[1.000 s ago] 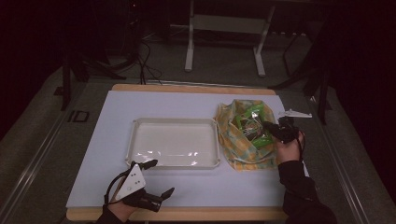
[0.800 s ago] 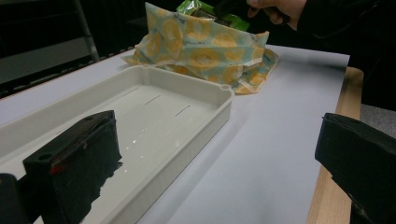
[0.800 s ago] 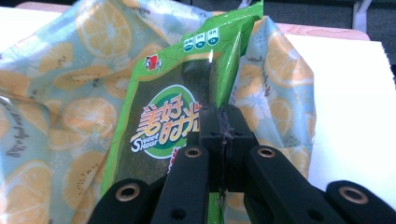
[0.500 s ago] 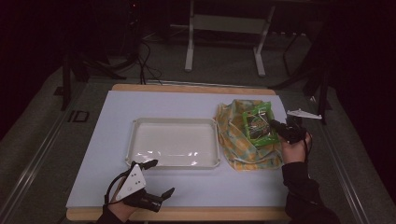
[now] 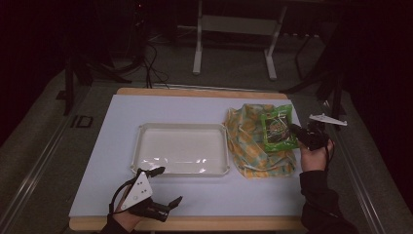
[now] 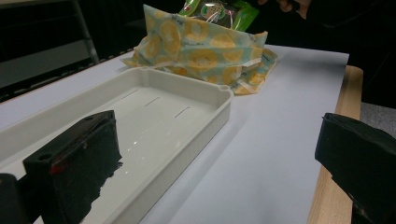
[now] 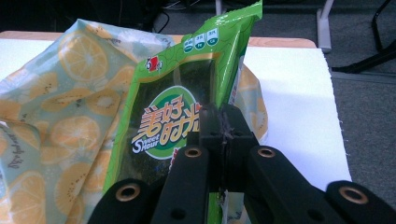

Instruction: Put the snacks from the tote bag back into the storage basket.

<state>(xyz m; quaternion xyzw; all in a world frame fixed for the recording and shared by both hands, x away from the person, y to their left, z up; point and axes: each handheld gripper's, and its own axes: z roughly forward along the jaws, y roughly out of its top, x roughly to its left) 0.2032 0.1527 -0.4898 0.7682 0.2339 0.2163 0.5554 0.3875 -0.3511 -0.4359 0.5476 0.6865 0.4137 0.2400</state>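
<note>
My right gripper (image 5: 295, 130) (image 7: 226, 125) is shut on the edge of a green snack packet (image 5: 277, 128) (image 7: 175, 112) and holds it just above a yellow fruit-print cloth bag (image 5: 253, 141) (image 7: 60, 116) (image 6: 205, 51) at the right of the white mat. The packet's top (image 6: 215, 9) pokes up behind the bag in the left gripper view. A white plastic tray (image 5: 181, 148) (image 6: 154, 112) sits empty at the mat's middle. My left gripper (image 5: 165, 187) rests near the front edge, below the tray's left corner, its jaws wide apart with nothing between them.
The white mat (image 5: 195, 109) covers a wooden table whose edge (image 5: 185, 223) shows at the front. Table legs and cables (image 5: 199, 44) stand on the dark floor beyond. A rail (image 5: 34, 165) runs along the left side.
My right gripper has drawn the green packet up and to the right, out of the bag's folds. The left gripper has stayed put.
</note>
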